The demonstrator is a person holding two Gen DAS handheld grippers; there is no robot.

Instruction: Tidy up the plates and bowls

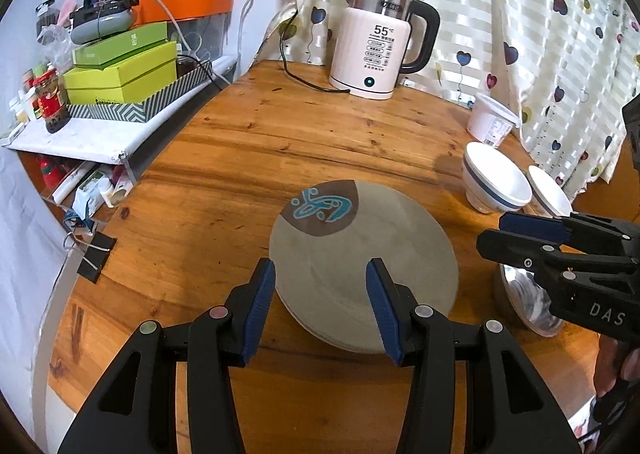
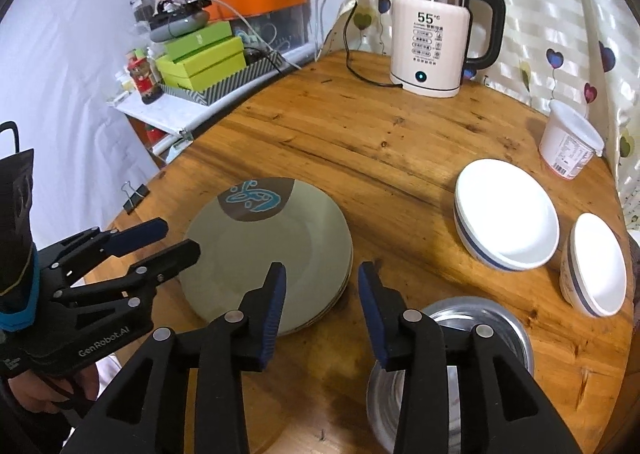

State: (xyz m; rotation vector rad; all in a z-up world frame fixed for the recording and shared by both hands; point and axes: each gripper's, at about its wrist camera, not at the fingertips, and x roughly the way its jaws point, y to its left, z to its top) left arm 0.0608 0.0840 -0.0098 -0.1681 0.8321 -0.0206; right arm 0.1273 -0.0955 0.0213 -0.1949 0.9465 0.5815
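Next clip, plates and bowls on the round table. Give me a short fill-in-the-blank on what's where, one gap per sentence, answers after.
1. The kettle display reads ____ degrees.
2. The stack of green plates lies on the wooden ____.
3. The white bowls have a ____ stripe around the outside.
4. The right claw holds ____ between its pads.

Missing words: 55; table; blue; nothing
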